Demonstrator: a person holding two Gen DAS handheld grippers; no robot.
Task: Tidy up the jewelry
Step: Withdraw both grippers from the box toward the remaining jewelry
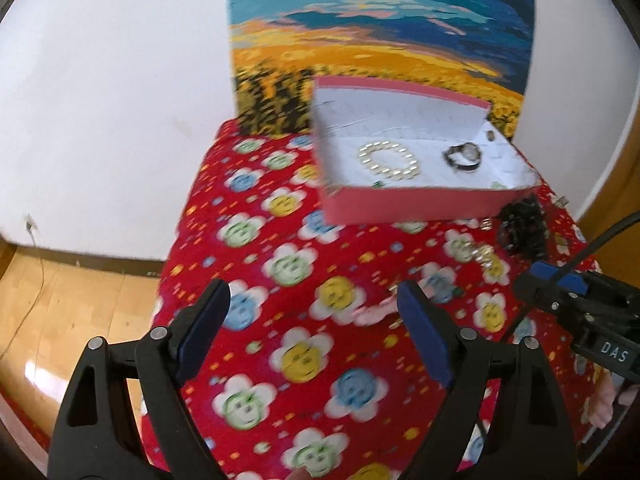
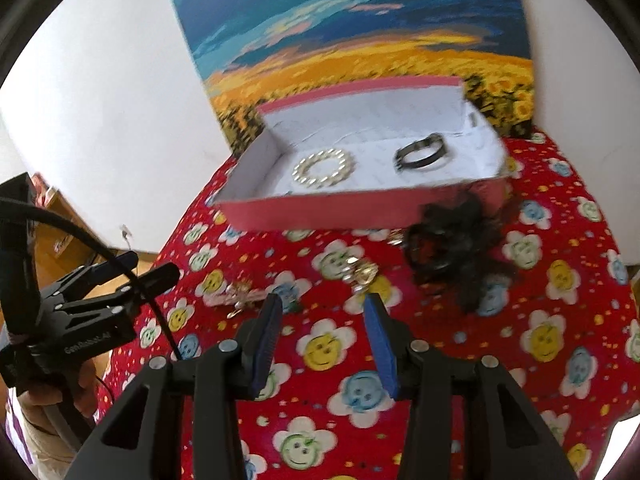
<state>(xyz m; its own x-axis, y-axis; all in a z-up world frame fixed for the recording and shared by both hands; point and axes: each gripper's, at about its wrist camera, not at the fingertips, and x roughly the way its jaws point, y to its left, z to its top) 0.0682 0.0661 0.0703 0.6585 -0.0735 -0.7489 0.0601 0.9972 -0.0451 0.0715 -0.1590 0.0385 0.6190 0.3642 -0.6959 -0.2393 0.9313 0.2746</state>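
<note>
While both of my hands hover above the tabletop [image 2: 540, 208], draped in a red cloth printed with smiling flowers, neither holds anything. My left hand-held gripper [image 1: 314, 330] is spread wide, with only cloth showing between its blue pads. My right hand-held gripper [image 2: 322, 338] is parted more narrowly, also empty, and it points toward loose pieces lying just ahead of it.

At the far side of the cloth sits a pink box [image 2: 360, 210] with a white lining, open at the top, so it reads as the place where the jewelry is being gathered. Inside it lie a pearl bracelet [image 2: 323, 169] on the left and a dark bangle or watch [image 2: 422, 153] on the right, well apart from each other. A small object [image 2: 473, 120] leans against the right inner wall; I cannot tell what it is.

Outside the box, still to be sorted by my judgement, are a gold and crystal piece [image 2: 362, 273], a pale pink clip [image 2: 240, 298] near my left hand-held gripper, and a black lace piece [image 2: 452, 240] touching the front of the box.

Behind the box a painting of sunflowers [image 2: 360, 28] leans on the white wall. White letters on my right hand-held gripper, seen from the left wrist view, read "DAS". Lettering on the left one is too blurred to read.
</note>
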